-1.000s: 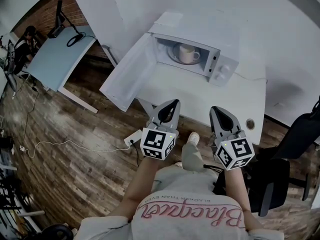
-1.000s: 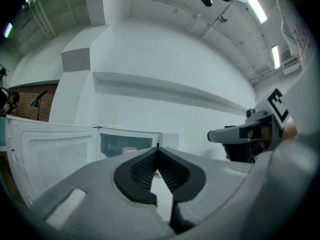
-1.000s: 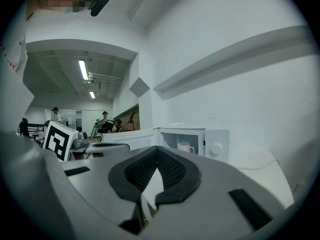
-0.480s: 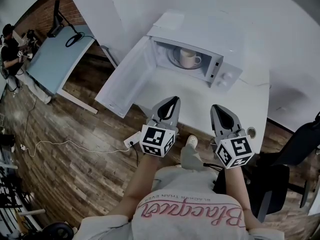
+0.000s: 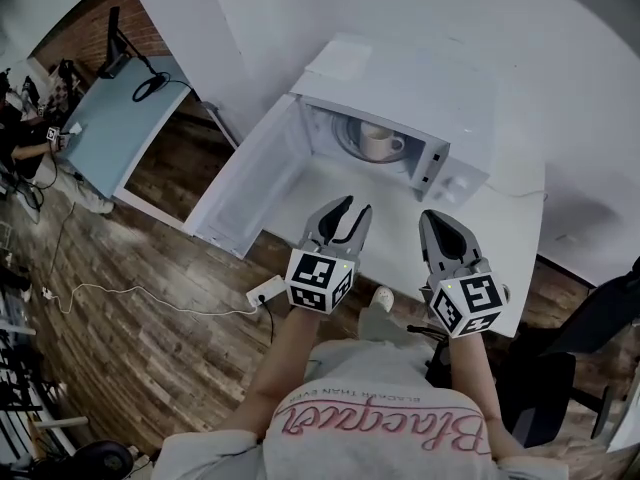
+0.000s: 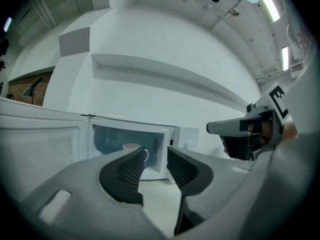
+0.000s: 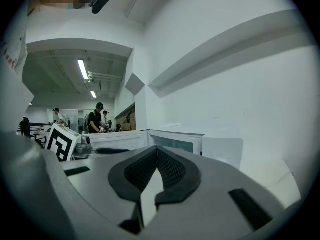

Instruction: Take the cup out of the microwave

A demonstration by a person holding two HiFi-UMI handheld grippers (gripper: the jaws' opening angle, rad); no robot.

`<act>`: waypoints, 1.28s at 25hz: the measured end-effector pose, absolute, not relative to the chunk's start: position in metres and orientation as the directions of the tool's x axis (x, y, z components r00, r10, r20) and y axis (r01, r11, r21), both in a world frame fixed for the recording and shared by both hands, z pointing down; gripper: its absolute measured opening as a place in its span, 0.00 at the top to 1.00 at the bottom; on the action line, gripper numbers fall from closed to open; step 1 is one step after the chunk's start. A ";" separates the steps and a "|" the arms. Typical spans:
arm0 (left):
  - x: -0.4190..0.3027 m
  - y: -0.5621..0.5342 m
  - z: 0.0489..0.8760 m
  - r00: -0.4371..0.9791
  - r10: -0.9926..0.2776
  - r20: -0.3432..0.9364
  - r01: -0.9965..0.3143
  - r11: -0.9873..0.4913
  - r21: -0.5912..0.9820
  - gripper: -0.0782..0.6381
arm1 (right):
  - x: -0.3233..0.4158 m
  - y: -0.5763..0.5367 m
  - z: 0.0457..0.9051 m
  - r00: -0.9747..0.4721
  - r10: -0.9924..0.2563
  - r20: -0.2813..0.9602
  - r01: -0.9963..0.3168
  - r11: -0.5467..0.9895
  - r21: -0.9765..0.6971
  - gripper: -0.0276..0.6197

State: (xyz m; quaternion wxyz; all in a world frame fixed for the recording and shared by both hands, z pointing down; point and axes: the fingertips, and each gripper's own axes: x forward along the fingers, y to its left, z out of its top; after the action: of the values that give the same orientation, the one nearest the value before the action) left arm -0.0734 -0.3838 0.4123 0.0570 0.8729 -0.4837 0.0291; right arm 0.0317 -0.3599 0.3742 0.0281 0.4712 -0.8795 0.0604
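Observation:
A pale cup [image 5: 378,141] stands on the turntable inside the white microwave [image 5: 400,88], whose door [image 5: 245,173] hangs open to the left. My left gripper [image 5: 350,208] is over the table in front of the opening, well short of the cup. Its jaws have just been opening and stand a little apart with nothing between them. In the left gripper view the cup [image 6: 129,148] shows just past the left jaw, inside the microwave [image 6: 172,134]. My right gripper [image 5: 432,218] is level with the left one on its right, and its jaws [image 7: 157,154] meet, empty.
The microwave sits on a white table [image 5: 500,218] against a white wall. A black chair [image 5: 600,318] is at the right, and a power strip [image 5: 265,290] lies on the wood floor. A blue desk [image 5: 110,118] and people are at the far left.
Both grippers have moved forward over the table toward the microwave. The left gripper's jaws, shut before, now stand slightly apart.

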 end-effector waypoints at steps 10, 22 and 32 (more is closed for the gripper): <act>-0.067 -0.446 0.418 0.477 -0.872 0.112 -0.878 -0.468 0.097 0.44 | 0.030 -0.410 0.376 -0.605 -0.788 0.111 -0.796 0.598 -0.094 0.94; -0.059 -0.504 0.435 0.414 -0.900 0.138 -0.908 -0.399 0.126 0.17 | 0.019 -0.444 0.386 -0.677 -0.723 0.138 -0.736 0.669 -0.101 0.94; -0.068 -0.524 0.449 0.339 -0.931 0.132 -0.941 -0.334 0.061 0.15 | 0.020 -0.449 0.395 -0.672 -0.724 0.155 -0.740 0.661 -0.120 0.94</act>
State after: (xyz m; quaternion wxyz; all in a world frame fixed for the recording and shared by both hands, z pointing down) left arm -0.0681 -0.5238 0.4487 0.0630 0.8159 -0.5736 0.0367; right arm 0.0204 -0.4488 0.3945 0.0469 0.4022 -0.9102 0.0867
